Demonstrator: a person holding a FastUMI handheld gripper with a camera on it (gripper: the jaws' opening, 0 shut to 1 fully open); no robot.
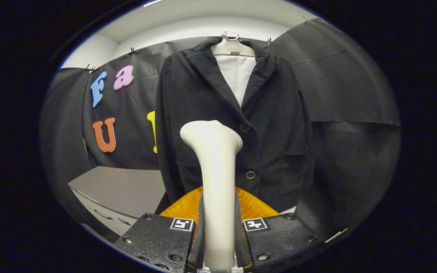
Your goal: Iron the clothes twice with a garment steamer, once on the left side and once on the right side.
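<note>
Gripper [218,231] clenched on steamer [214,167] handle, both fingers pressing its sides; handle runs fwd between jaws, head flared at top, upright. Prob held low on handle so head reaches fabric w/o gripper touching it. Jacket [237,125] on hanger [231,46] against booth wall, front facing cam, buttoned, hung flat for steaming. Steamer head sits in front of jacket's mid-chest, beside upper button; contact w/ cloth can't tell. Orange base [258,206] just behind fingers, below jacket hem. Grey table [127,189] off to left.

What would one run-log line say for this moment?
gripper: shut on steamer | steamer: upright between fingers, head short of jacket | jacket: on hanger, buttoned | stage: ironing pass not yet visible
</note>
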